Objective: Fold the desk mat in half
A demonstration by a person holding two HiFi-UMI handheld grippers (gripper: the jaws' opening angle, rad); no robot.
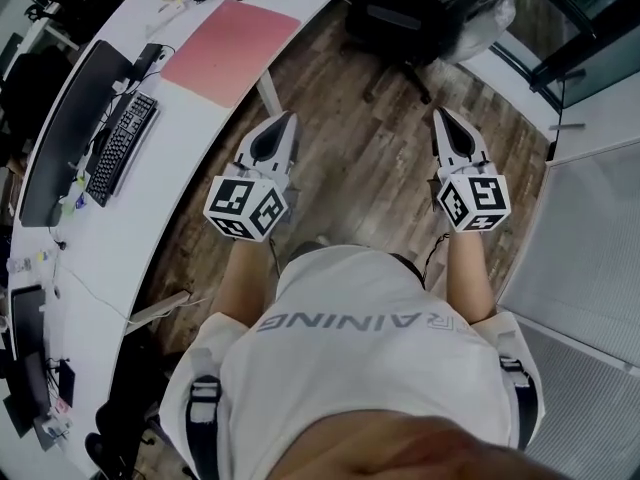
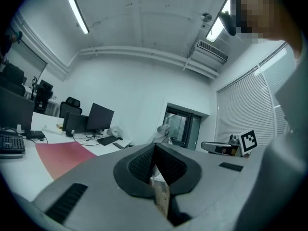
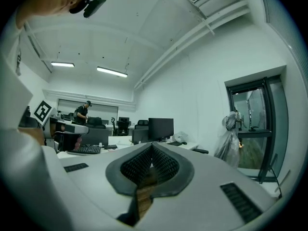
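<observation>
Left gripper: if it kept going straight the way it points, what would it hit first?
The left gripper would probably meet the white desk first, just right of the desk mat; depth is unclear.

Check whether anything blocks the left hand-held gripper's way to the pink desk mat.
Nothing visible does. The left hand-held gripper hangs over wood floor; only bare white desk lies between it and the desk mat. The keyboard lies off to the side, apart from the mat.

The left gripper hides the near corner of the desk mat.
</observation>
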